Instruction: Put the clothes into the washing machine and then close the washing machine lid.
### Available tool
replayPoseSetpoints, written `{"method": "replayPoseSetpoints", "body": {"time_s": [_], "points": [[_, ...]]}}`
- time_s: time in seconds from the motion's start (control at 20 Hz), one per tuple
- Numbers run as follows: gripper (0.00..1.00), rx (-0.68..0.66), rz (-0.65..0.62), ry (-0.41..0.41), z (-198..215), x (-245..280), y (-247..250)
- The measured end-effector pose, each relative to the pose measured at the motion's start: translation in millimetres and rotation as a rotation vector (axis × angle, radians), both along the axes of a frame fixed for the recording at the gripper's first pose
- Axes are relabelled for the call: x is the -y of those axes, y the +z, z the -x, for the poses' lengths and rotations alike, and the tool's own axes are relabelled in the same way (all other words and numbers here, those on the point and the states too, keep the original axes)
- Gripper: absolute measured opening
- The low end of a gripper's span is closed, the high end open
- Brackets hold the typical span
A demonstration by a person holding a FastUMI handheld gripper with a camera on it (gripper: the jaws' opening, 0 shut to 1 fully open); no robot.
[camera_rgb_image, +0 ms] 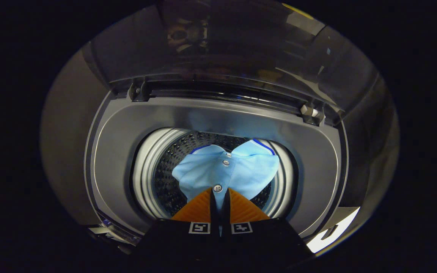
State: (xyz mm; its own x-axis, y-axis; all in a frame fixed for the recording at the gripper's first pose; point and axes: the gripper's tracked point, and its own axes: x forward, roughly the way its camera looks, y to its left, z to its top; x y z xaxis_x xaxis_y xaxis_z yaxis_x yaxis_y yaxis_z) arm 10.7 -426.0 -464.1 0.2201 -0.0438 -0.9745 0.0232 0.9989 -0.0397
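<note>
A light blue polo shirt (226,168) with white buttons and a dark blue collar trim hangs over the mouth of the perforated drum (165,167). My gripper (218,194) is shut on the shirt's button placket, with both fingers pressed on the cloth near the lowest button. The shirt spreads out just ahead of the fingers, above the drum's opening. The washing machine's grey top rim (127,129) rings the drum. Its glass lid (241,49) stands raised behind the opening, hinged at the rear.
Two lid hinges (311,112) sit at the rear corners of the grey rim. The machine's outer casing (66,125) curves away on both sides. A bright patch of floor (336,231) shows beside the machine's near corner.
</note>
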Motion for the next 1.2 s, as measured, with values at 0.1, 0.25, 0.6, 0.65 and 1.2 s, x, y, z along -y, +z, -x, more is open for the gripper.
{"method": "replayPoseSetpoints", "body": {"time_s": [0.1,0.25,0.6,0.65,1.2], "points": [[0.05,-0.002,0.008,-0.015,4,0,-2],[0.08,-0.021,-0.011,-0.004,12,-6,-6],[0.14,-0.063,-0.032,-0.111,19,3,-20],[0.17,-0.044,-0.044,-0.127,14,2,-18],[0.98,-0.082,-0.114,-0.064,22,-21,-11]]}}
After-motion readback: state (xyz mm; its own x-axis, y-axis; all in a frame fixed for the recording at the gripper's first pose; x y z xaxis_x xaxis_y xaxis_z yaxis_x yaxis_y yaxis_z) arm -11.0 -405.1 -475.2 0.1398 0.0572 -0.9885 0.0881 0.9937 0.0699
